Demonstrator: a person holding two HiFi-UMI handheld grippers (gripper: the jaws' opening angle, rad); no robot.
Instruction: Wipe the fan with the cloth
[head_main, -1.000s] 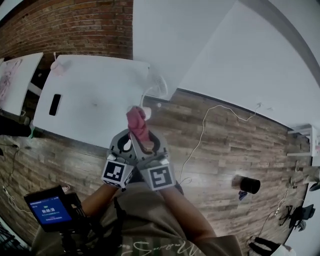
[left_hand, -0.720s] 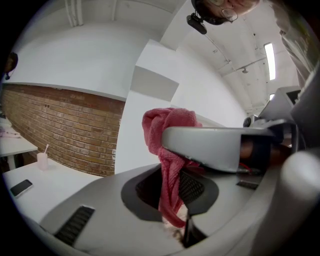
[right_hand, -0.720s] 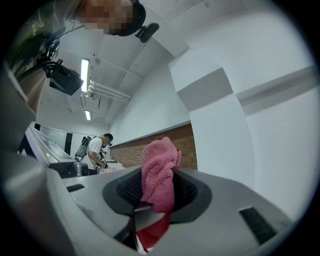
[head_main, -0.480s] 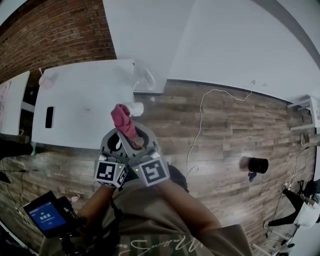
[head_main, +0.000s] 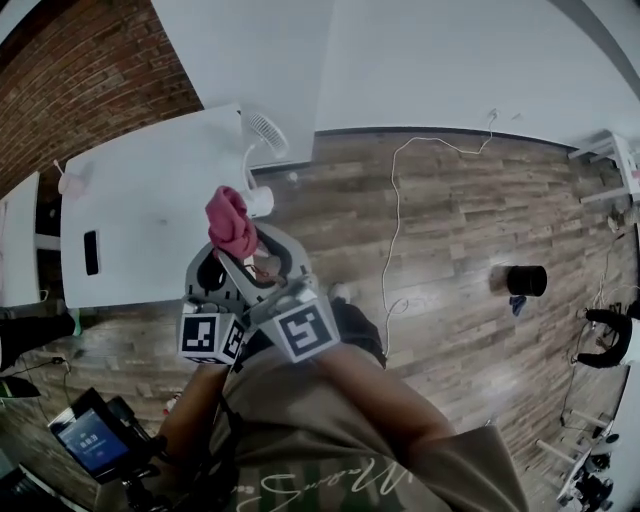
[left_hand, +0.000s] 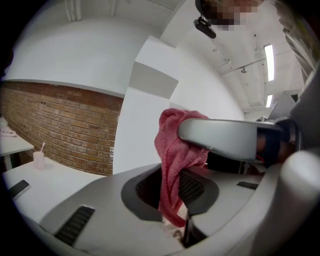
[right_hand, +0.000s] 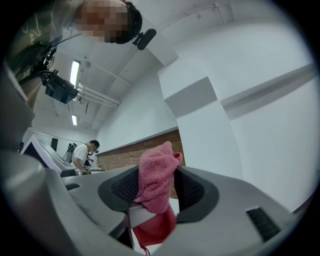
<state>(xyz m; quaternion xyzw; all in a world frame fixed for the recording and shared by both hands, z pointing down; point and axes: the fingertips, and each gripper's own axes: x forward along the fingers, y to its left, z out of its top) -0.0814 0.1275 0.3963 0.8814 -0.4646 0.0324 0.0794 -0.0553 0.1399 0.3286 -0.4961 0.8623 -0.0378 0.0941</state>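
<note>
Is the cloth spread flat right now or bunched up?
Bunched up: the pink cloth stands as a crumpled wad out of the left gripper, whose jaws pinch it; no flat area shows.

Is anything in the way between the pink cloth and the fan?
Nothing visible is. The pink cloth is pinched in the left gripper and held up in the air. The white fan stands at the edge of the table beyond it, with only open space between them.
</note>
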